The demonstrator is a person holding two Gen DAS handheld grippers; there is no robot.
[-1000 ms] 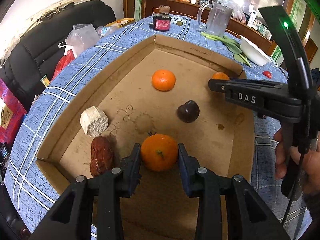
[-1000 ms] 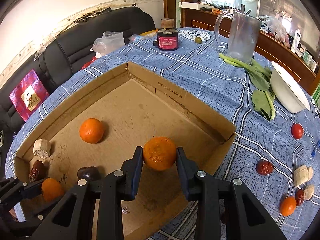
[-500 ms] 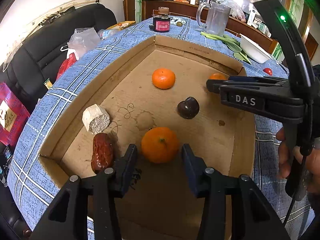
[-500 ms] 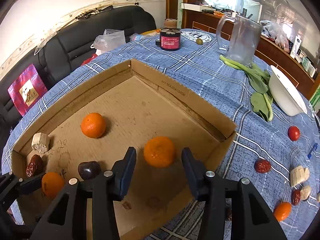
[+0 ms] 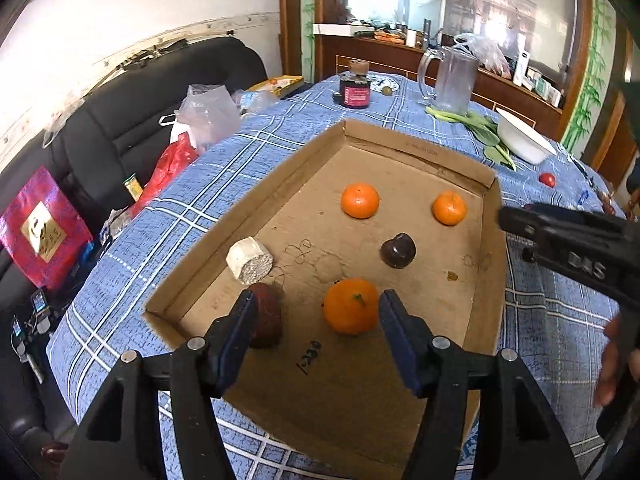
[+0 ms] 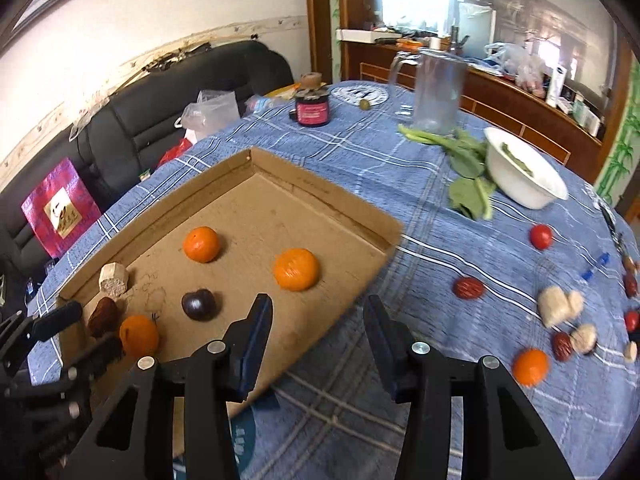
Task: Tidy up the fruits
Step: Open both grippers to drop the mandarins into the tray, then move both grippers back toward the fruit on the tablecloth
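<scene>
The left gripper (image 5: 316, 328) hangs over the near end of the cardboard tray (image 5: 256, 208), its jaws having just been opening; the orange (image 5: 351, 311) lying on the tray floor sits between them but the pads stand clear of it on both sides, so it is released. The right gripper (image 6: 316, 332) has also just been opening and holds nothing: its jaws are spread over the tray's near edge and the blue checked tablecloth (image 6: 400, 184), with a second orange (image 6: 296, 269) lying free on the cardboard just beyond the tips. From the left wrist the tray shows whole: three oranges, a dark plum (image 5: 398, 250), a red date (image 5: 266, 314) partly behind the left finger, and a pale cut chunk (image 5: 250, 262) near the left wall. The right wrist shows what that view mostly misses: the cloth to the right of the tray, where a loose orange (image 6: 530, 366), dates (image 6: 468, 288), a small tomato (image 6: 541, 237) and pale chunks (image 6: 558, 306) lie scattered, blurred. A white bowl (image 6: 524, 178) beside green leaves (image 6: 466, 168), a clear jug (image 6: 438, 92) and a dark jar (image 6: 313, 109) stand farther back in both views.
</scene>
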